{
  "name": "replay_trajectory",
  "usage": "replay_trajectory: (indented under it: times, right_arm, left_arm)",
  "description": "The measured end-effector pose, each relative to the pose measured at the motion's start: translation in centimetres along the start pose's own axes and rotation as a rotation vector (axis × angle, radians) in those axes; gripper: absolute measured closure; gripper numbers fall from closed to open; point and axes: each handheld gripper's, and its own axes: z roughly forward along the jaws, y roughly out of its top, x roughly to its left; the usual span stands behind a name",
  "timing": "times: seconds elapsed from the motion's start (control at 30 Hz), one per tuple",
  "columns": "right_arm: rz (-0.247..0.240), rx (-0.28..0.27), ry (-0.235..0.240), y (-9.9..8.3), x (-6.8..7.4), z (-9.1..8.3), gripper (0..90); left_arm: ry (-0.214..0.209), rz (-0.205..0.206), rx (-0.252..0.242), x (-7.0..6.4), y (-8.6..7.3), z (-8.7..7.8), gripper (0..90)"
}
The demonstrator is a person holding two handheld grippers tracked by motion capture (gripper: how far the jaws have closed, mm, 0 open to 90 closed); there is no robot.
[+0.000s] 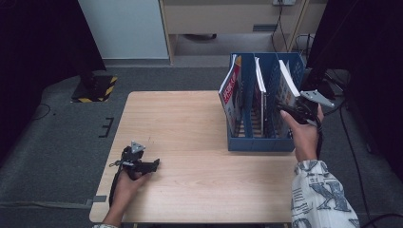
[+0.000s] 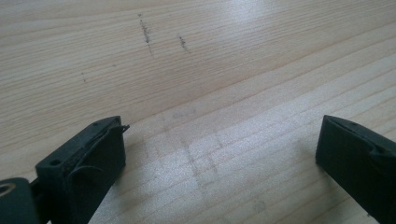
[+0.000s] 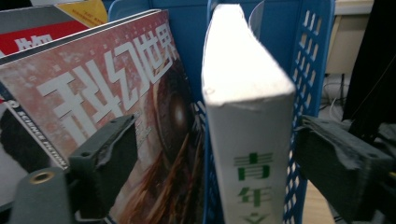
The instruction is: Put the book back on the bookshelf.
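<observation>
At the far right of the wooden worktop (image 1: 190, 137) stands a blue file rack (image 1: 259, 142) with upright dividers, holding several magazines. The right gripper (image 1: 284, 105) is raised at the rack's right compartment, where a thick white-spined book (image 1: 287, 83) stands upright against the rack's perforated right wall. In the right gripper view the jaws are spread wide, one on each side of that white-spined book (image 3: 250, 116), which sits between them without either pad clearly touching it; green characters run down its spine. Just left of it, beyond a blue divider, a magazine with a reddish cover (image 3: 116, 93) and large white characters leans in the next compartment. The left gripper (image 1: 154, 165) rests low at the near left of the worktop, well apart from the rack, its jaws spread over bare wood (image 2: 210, 93) marked by a few faint dark scratches.
</observation>
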Motion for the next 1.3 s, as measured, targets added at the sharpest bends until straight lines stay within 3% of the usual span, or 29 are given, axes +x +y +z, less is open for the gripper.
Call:
replay_trajectory:
  times: [0.63,1.3]
  right_arm:
    - [0.002,0.048,0.029,-0.2,0.6,-1.3,5.6]
    - [-0.006,0.083,0.053,-2.4,1.0,-3.6,4.7]
  left_arm:
    - [0.000,-0.001,-0.001,0.0,0.0,0.0,0.7]
    - [0.001,-0.001,-0.001,0.0,0.0,0.0,0.7]
